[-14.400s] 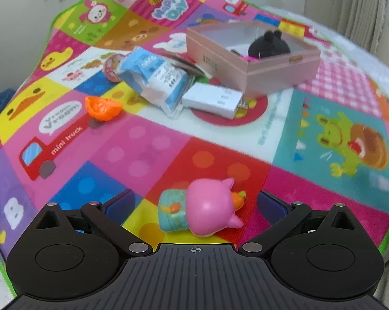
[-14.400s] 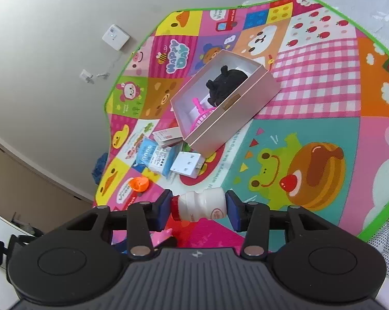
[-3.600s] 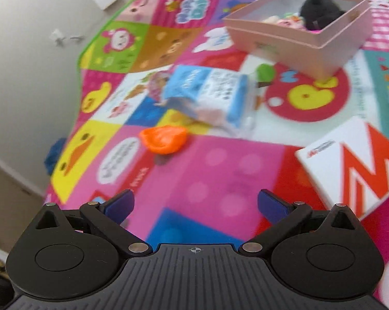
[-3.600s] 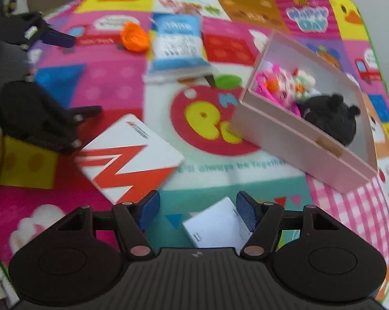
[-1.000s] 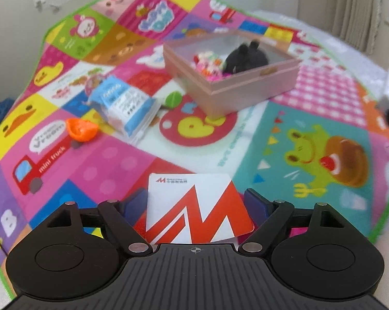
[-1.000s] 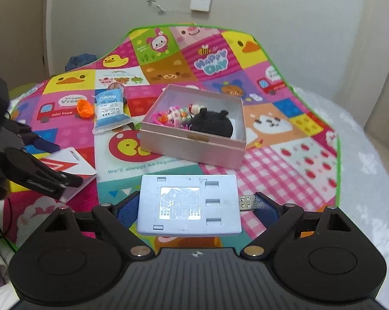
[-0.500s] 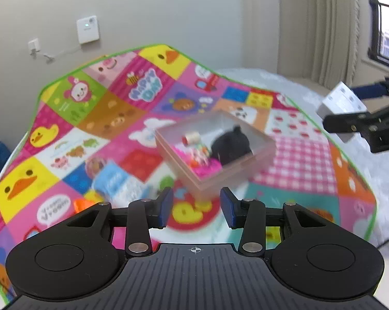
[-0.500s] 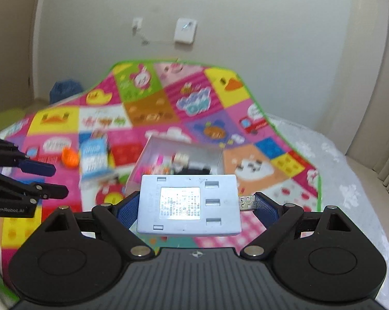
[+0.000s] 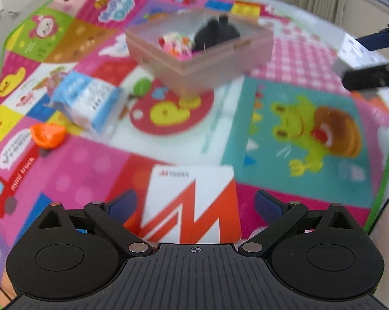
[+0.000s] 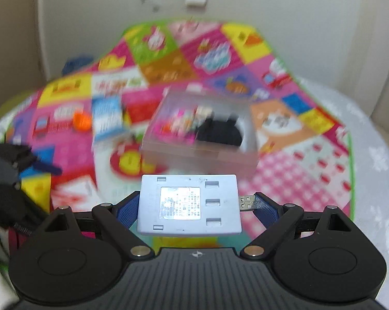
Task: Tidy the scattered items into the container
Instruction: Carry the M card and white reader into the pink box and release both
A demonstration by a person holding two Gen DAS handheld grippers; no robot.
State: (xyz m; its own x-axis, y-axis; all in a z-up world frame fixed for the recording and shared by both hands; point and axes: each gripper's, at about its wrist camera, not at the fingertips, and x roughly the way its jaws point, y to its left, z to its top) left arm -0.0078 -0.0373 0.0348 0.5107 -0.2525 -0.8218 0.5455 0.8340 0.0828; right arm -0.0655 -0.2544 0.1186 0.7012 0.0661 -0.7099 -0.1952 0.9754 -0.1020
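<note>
Each gripper, left and right, is matte black plastic with a ribbed central body, two round discs, angled link arms on silver pivot screws, blue-padded fingers, and a small white crosshair mark.

Pink box sat open on mat, holding black plush; white-orange card, blue packet, orange toy lay outside.
</note>
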